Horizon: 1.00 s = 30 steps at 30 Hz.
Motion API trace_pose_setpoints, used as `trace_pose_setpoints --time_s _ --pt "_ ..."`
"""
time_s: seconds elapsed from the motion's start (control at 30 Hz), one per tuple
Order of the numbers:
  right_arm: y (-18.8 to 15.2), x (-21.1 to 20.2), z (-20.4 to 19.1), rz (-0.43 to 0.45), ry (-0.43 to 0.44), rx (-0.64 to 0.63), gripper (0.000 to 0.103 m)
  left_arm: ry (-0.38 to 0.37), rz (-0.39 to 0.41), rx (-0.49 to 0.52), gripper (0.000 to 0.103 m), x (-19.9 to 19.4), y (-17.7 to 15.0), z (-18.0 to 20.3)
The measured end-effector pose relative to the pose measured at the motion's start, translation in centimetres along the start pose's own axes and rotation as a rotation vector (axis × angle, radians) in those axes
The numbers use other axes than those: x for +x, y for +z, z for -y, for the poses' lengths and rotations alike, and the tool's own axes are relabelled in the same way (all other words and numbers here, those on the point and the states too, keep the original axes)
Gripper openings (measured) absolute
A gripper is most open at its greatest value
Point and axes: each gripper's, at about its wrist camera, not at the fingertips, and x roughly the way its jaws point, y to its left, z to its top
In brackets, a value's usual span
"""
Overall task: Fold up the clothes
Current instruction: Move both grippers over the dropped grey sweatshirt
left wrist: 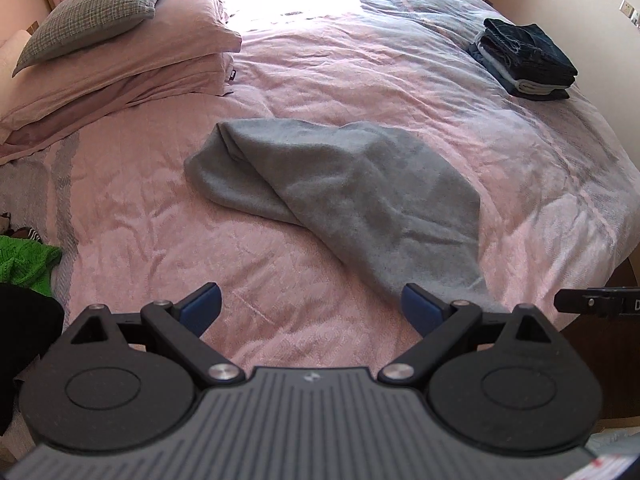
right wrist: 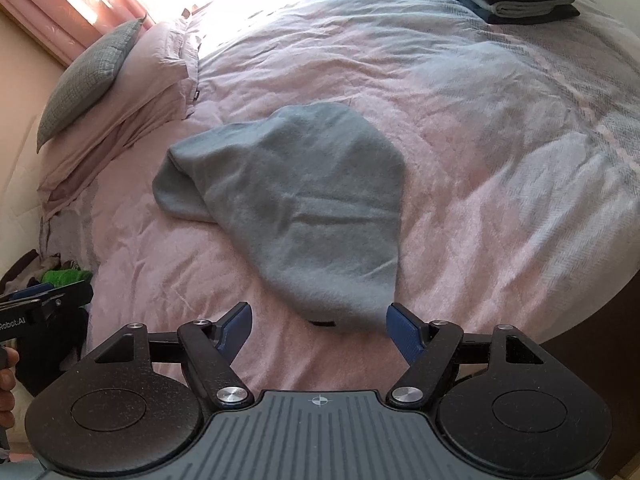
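Left wrist: left claw (left wrist: 310,306) spread wide and empty, blue pads (left wrist: 202,306) hovering over the pink bed (left wrist: 132,216). Grey garment (left wrist: 340,192) heaped mid-bed, rumpled, one end rolled toward the pillows (left wrist: 120,64), the near tail trailing down to just beside the right-hand pad. Looks like soft, fuzzy knit or fleece: light, limp, likely to sag and drape when lifted, no stiffness to hold a crease unaided. Folded stack (left wrist: 524,58) of dark clothes parked well apart at the bed's far right edge; green cloth (left wrist: 24,264) off the left side.

Right wrist: right claw (right wrist: 318,326) likewise gaping, gripping nothing, poised at the garment's (right wrist: 296,204) near tip (right wrist: 344,312), which sits between the pads. Dark tab or label peeking out under that tip, too small to identify. Best hold, by judgement: pinch a hem edge or corner, one claw each side, rather than the bulky middle, then spread flat. Left claw (right wrist: 44,300) edging into frame at left.
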Motion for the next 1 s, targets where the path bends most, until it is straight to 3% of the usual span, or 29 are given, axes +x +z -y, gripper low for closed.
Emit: trace_pose_setpoints --time_s 0.27,0.47,0.63,0.77,1.0 --pt "8.5 1.0 9.2 -0.032 -0.026 -0.028 0.071 0.043 -0.021 -0.088 0.095 4.9 3.9 6.0" --pt "15.8 1.9 18.1 -0.038 -0.101 -0.013 0.071 0.104 -0.031 -0.121 0.095 11.0 7.3 10.3" --pt "20.8 3.5 24.2 -0.050 -0.161 0.024 0.071 0.137 -0.093 -0.130 0.095 16.6 10.2 12.3" --pt "23.7 5.1 26.9 -0.046 -0.169 0.074 0.071 0.151 -0.147 -0.176 0.094 20.8 13.7 12.7" --pt "26.6 8.8 28.5 -0.056 -0.188 0.112 0.071 0.205 -0.196 -0.234 0.095 29.0 21.4 11.4"
